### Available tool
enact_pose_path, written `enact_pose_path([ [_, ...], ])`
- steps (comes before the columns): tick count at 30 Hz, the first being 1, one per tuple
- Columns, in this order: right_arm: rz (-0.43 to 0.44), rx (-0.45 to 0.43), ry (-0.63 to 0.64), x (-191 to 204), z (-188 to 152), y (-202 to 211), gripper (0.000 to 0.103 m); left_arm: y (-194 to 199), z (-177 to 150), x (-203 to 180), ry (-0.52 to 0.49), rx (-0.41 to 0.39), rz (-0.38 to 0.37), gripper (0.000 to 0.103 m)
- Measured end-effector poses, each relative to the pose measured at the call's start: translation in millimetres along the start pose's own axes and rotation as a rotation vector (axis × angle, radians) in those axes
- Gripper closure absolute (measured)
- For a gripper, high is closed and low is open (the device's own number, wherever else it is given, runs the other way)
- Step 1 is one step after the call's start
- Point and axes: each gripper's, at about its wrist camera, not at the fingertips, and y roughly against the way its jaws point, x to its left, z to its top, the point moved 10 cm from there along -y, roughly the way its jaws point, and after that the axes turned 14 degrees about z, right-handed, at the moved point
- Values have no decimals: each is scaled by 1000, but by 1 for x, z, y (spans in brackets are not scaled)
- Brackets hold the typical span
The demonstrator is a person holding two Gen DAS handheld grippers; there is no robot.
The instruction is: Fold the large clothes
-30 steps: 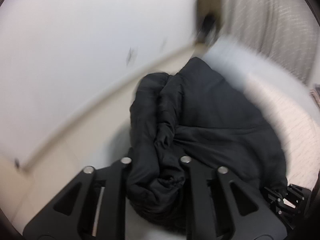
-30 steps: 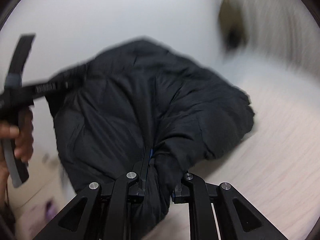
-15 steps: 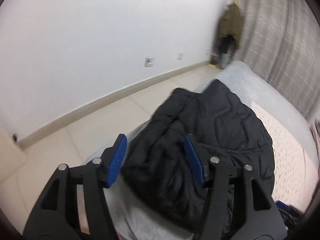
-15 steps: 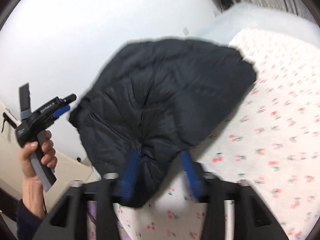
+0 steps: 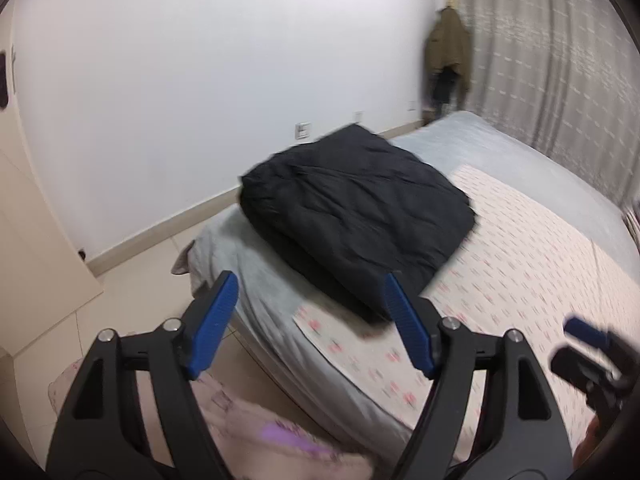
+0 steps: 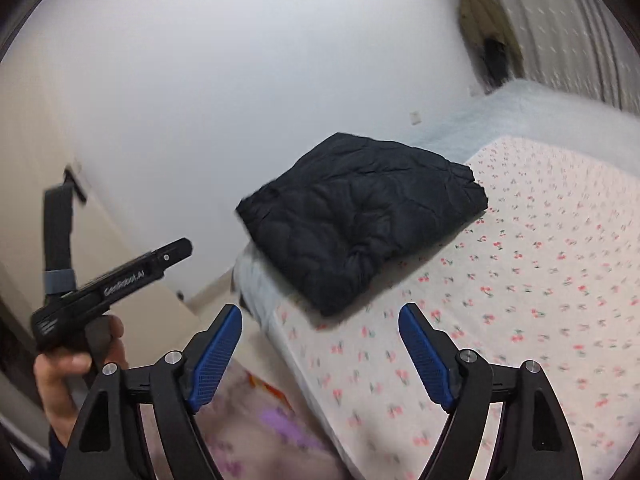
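While both grippers, left (image 5: 308, 312) and right (image 6: 320, 344), had just opened wide and empty, the folded black quilted jacket (image 5: 356, 216) lay mid-frame on the cherry-print bed sheet (image 6: 520, 300) beside the white wall (image 5: 200, 80).

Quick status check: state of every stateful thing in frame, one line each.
black padded jacket: folded into a compact bundle, lying on the bed corner, nothing gripping it.
left gripper: open, jaws just been opening, nothing between them.
right gripper: open, jaws just been opening, nothing between them.
bed: covered with cherry-print sheet over a pale blue one.
olive coat: hanging in the far corner.
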Motion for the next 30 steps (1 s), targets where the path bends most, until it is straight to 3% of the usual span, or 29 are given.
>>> enact_pose_path([
  [3, -38, 24, 90, 14, -11, 33, 20, 28, -15, -10, -34, -28, 31, 21],
  [10, -39, 51, 172, 31, -37, 83, 17, 90, -36, -18, -35, -73, 53, 18],
  [16, -49, 22, 246, 33, -56, 125, 16, 128, -47, -41, -32, -119, 59, 15],
  [21, -18, -58, 233, 17, -61, 143, 12, 143, -59, -70, -48, -121, 46, 7],
  [30, -57, -30, 194, -23, -77, 147, 12, 141, -85, -91, -70, -88, 133, 1],
])
